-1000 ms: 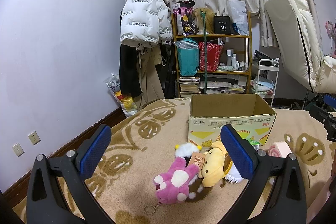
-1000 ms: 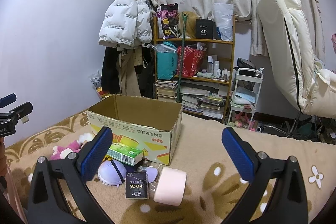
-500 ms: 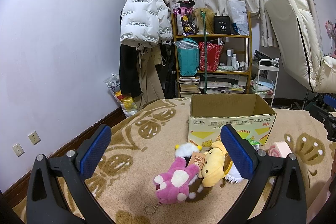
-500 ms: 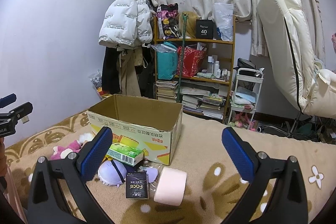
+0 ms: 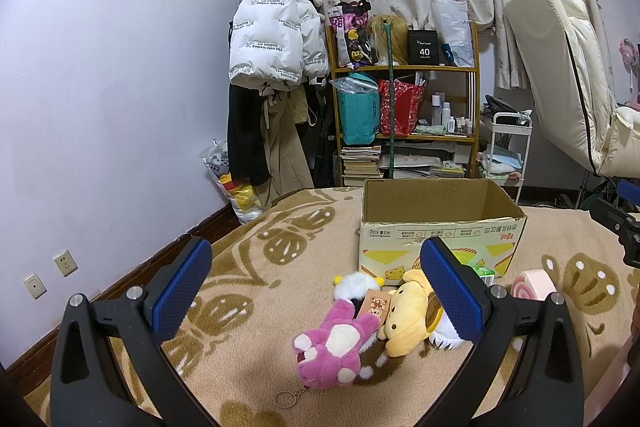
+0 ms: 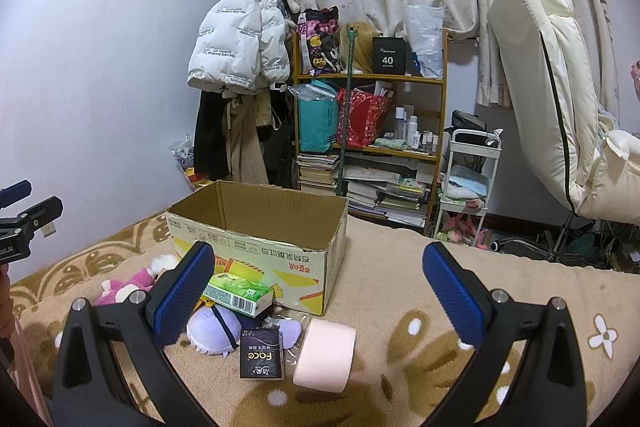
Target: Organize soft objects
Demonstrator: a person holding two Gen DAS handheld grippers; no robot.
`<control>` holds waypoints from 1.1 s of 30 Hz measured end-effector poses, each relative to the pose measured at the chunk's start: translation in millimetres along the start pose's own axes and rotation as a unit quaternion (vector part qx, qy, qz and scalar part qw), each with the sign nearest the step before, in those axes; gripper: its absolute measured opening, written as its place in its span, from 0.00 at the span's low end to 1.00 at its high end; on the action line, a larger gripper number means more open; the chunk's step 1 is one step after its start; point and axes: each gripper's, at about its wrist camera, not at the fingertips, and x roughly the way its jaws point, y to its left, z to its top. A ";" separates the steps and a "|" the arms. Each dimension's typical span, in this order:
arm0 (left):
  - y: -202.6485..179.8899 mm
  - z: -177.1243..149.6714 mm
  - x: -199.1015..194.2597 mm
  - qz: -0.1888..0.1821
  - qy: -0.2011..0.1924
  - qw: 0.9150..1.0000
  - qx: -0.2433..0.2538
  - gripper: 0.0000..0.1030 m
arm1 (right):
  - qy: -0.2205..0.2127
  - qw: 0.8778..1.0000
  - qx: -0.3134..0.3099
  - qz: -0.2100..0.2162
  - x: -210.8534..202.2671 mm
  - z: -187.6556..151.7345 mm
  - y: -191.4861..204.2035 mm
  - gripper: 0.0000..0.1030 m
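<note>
Lying on the beige patterned fleece blanket (image 5: 248, 291), the pink plush toy (image 5: 334, 345) and yellow plush dog (image 5: 408, 315) touch just before the open cardboard box (image 5: 436, 223); both look light and squashy, best pinched at the belly. Rightwards, the lilac plush (image 6: 212, 327), half hidden, possibly a slipper, sits beside the pink tissue roll (image 6: 325, 357). Left gripper (image 5: 316, 291) and right gripper (image 6: 316, 291) hover with fingers spread wide, empty. Behind stands a cluttered wooden shelf (image 6: 372, 131).
</note>
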 end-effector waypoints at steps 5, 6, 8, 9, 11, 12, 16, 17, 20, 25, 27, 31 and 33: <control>0.3 -0.2 -0.2 0.000 0.000 1.000 0.000 0.99 | 0.000 1.000 0.000 0.001 0.0 -0.2 -0.6 1.00; 0.4 -0.1 0.0 0.000 0.000 1.000 0.000 0.99 | 0.000 1.000 0.000 0.000 0.0 -0.2 -0.4 1.00; 0.0 -0.1 0.3 0.000 0.000 1.000 0.000 0.99 | 0.000 1.000 0.000 0.001 0.0 0.0 -0.6 1.00; -0.1 -0.1 0.3 0.000 0.000 1.000 0.000 0.99 | 0.000 1.000 0.000 0.000 0.0 0.0 -0.6 1.00; 0.0 -0.4 0.4 0.000 0.001 1.000 0.001 0.99 | 0.000 1.000 0.000 0.000 0.0 0.0 -0.7 1.00; 0.3 -0.7 0.5 0.000 0.002 1.000 0.001 0.99 | 0.000 1.000 0.000 0.000 -0.1 0.2 -0.4 1.00; 1.9 -5.5 12.1 0.001 0.022 1.000 0.006 0.99 | 0.001 1.000 0.000 0.001 0.4 -0.6 -0.8 1.00; 1.9 -5.9 15.2 0.003 0.030 1.000 0.007 0.99 | 0.005 1.000 0.000 0.004 1.5 -1.4 -0.8 1.00; 4.5 -9.3 25.4 0.017 0.053 0.998 0.009 0.99 | 0.020 1.000 0.000 0.015 9.5 -3.8 -1.3 1.00; 7.7 -11.8 51.6 0.022 0.108 0.994 0.006 0.99 | 0.051 0.999 0.005 0.008 27.6 -6.3 -1.3 1.00; 7.2 -12.6 61.0 0.021 0.127 0.992 0.003 0.99 | 0.066 0.998 0.015 0.008 36.8 -10.6 -7.7 1.00; 9.2 -19.6 82.0 0.008 0.173 0.985 -0.007 0.99 | 0.107 0.993 0.040 0.004 56.9 -17.1 -17.8 1.00; 7.1 -23.1 92.5 0.007 0.196 0.981 -0.005 0.99 | 0.124 0.991 0.052 -0.002 66.3 -20.9 -23.5 1.00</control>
